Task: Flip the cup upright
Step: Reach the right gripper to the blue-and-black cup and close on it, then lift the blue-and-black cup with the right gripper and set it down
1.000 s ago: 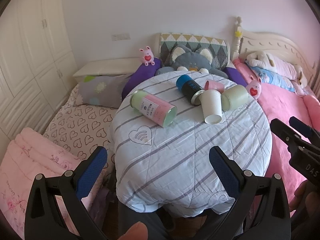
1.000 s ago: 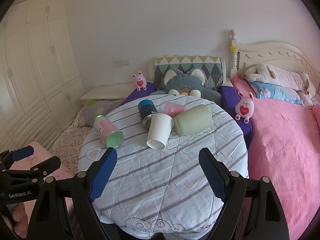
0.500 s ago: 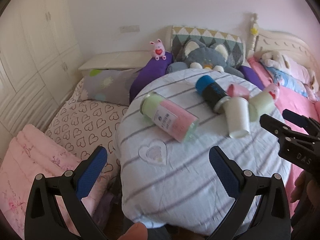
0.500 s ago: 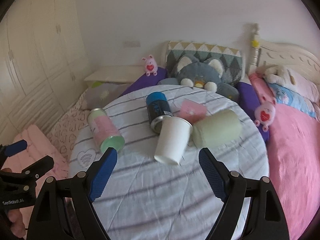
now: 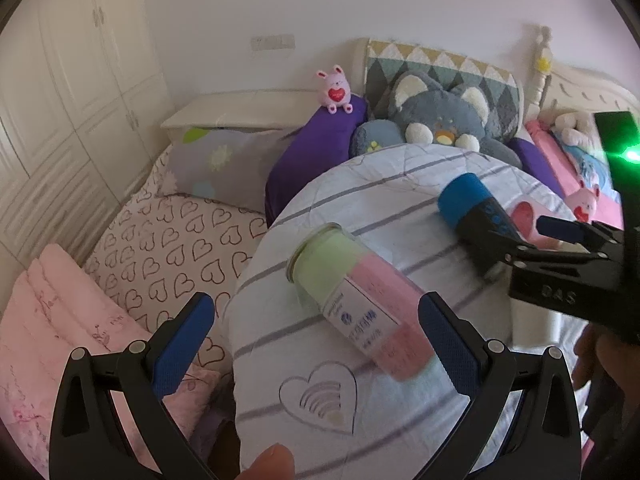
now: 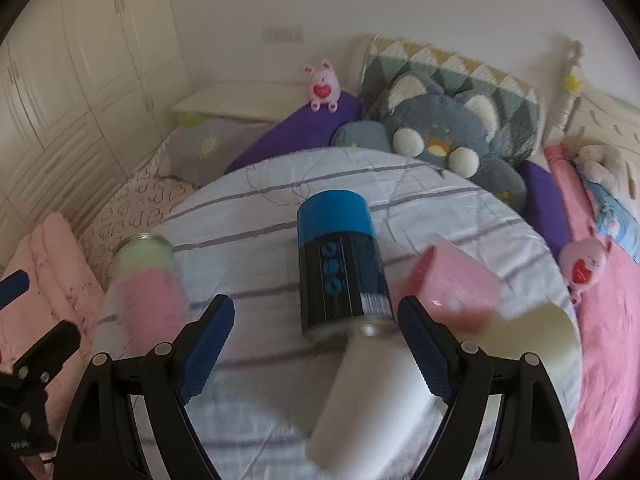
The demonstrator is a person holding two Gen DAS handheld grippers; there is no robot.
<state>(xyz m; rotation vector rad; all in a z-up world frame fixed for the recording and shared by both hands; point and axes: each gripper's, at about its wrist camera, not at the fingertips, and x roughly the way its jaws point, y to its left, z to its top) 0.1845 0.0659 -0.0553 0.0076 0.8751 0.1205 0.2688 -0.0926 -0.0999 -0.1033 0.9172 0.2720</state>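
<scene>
Several cups lie on their sides on a round table covered with a striped white quilt (image 6: 248, 204). A white paper cup (image 6: 368, 396) lies between the fingers of my open right gripper (image 6: 316, 344), its mouth toward the camera. A blue and black cup (image 6: 340, 264) lies just beyond it, with a pink cup (image 6: 456, 284) and a pale green cup (image 6: 536, 336) to the right. A pink and green cup (image 5: 360, 304) lies ahead of my open left gripper (image 5: 316, 336), near its right finger. The right gripper shows at the right of the left wrist view (image 5: 560, 240).
Beds surround the table: a heart-print sheet (image 5: 160, 248) and pink blanket (image 5: 52, 320) on the left, a pink bed (image 6: 612, 340) on the right. A grey plush cat (image 6: 452, 136) and purple cushions (image 5: 316, 148) sit behind the table. White wardrobes (image 5: 60, 80) stand at left.
Both grippers have moved forward and closer to the table. The white paper cup now lies between the right fingers, and the pink and green cup is close to the left fingers.
</scene>
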